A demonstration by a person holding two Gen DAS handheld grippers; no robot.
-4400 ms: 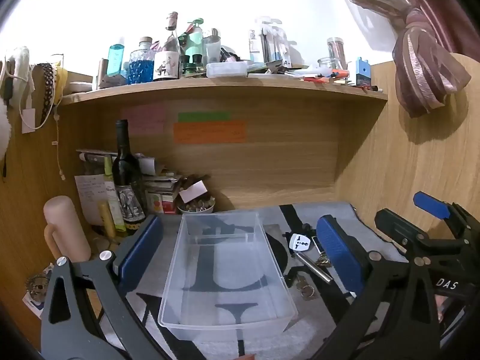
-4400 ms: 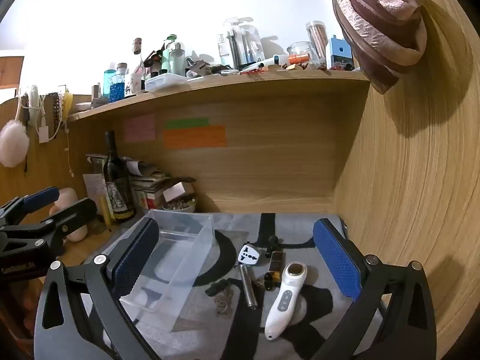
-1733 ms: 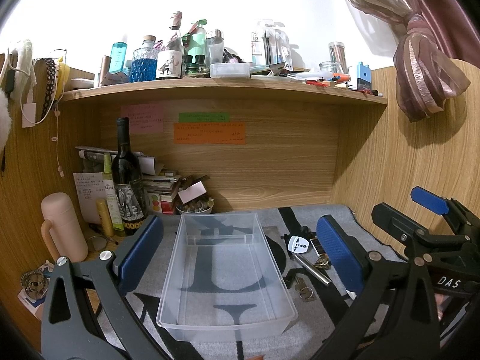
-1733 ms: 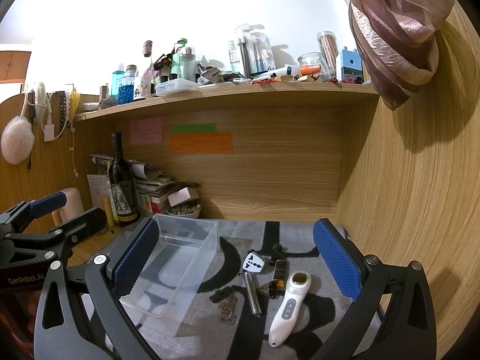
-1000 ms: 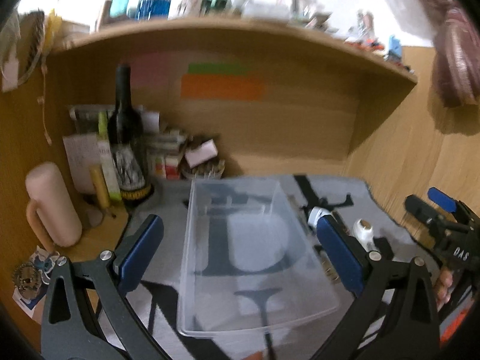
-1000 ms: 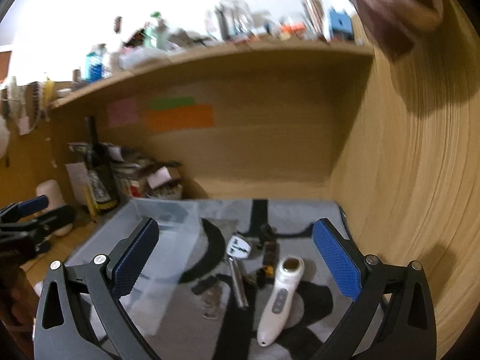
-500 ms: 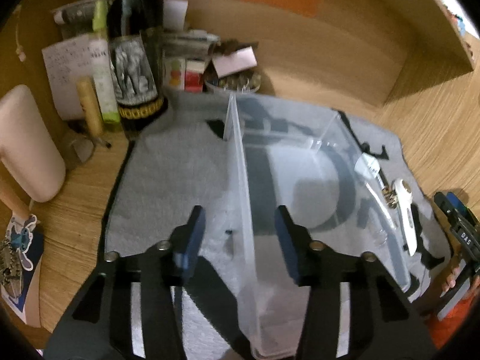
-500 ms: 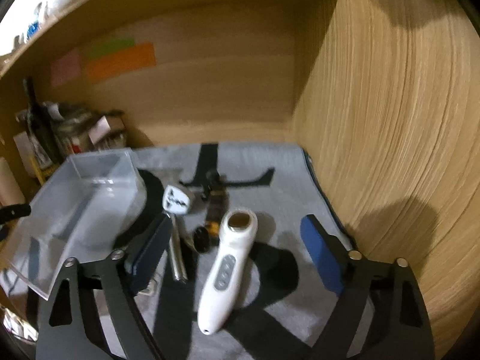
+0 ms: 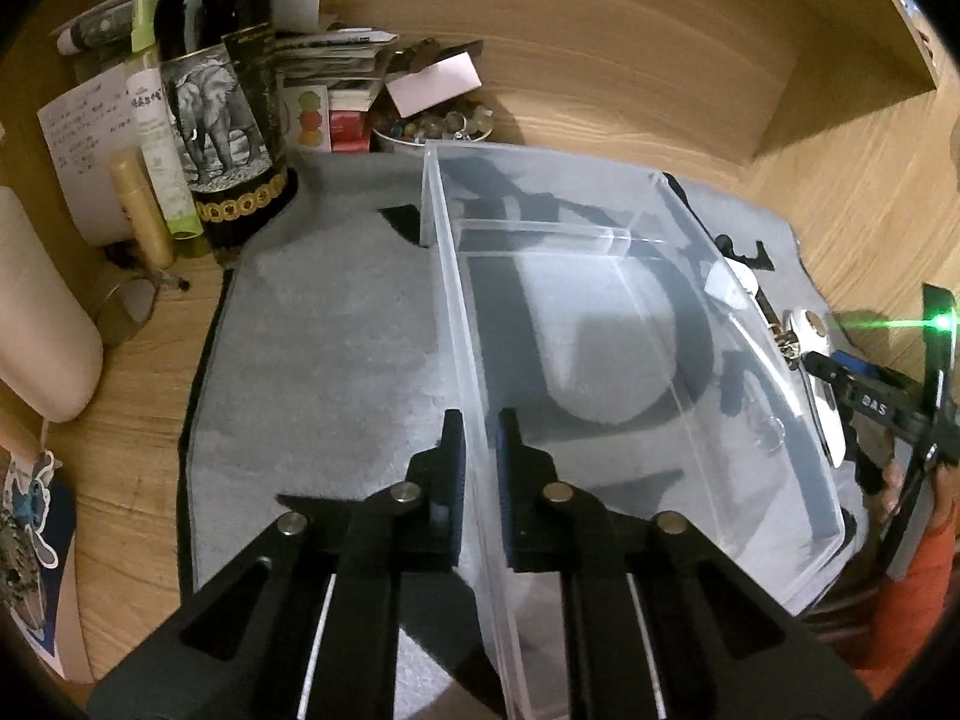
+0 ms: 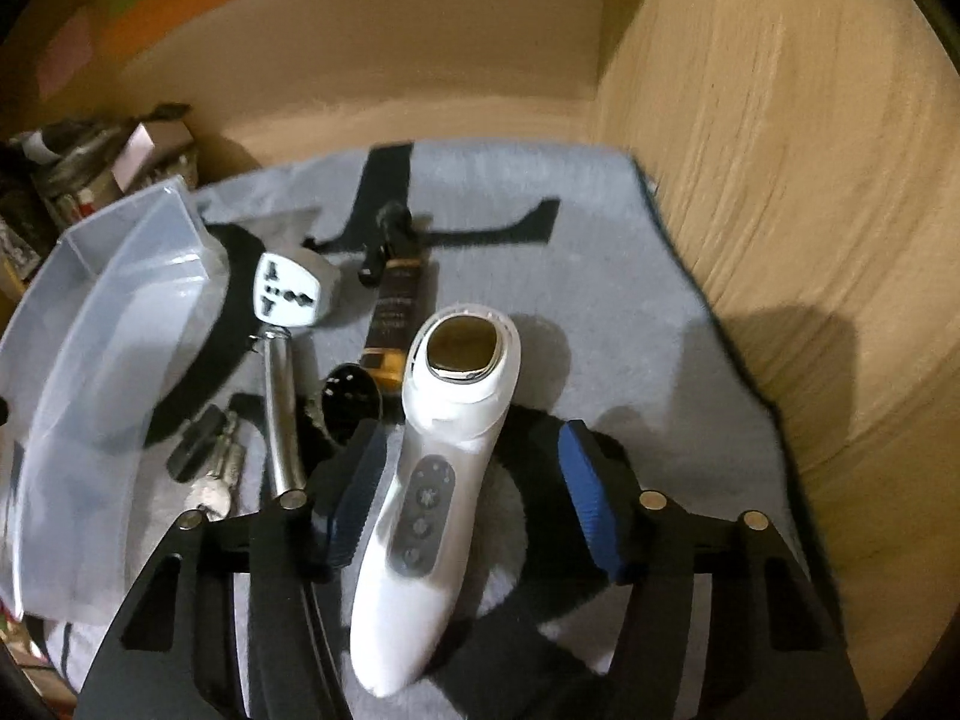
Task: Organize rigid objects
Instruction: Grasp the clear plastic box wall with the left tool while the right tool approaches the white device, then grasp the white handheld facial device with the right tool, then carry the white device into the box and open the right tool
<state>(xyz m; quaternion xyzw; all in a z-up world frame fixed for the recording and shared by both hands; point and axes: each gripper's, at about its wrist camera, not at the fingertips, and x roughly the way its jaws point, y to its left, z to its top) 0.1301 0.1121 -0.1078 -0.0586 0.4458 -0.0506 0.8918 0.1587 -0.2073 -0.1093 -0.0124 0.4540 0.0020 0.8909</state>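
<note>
Left wrist view: the left tongs (image 9: 478, 450) are clamped on the near-left wall of the clear plastic bin (image 9: 648, 192), which sits empty at frame centre.

Right wrist view: the right tongs (image 10: 474, 504) are closing around the white handheld device (image 10: 432, 480); nothing looks sorted yet, with plug adapter (image 10: 288, 294), keys (image 10: 210, 474) and dark tube (image 10: 396, 318) on the grey mat (image 10: 600, 276).

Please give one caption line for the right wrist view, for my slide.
Right tool closing around a white handheld device on the grey mat, beside the clear bin.

Bare mat (image 9: 336, 324) lies open left of the clear bin (image 9: 780, 372); a wine bottle (image 9: 222, 90) blocks the far-left corner.
</note>
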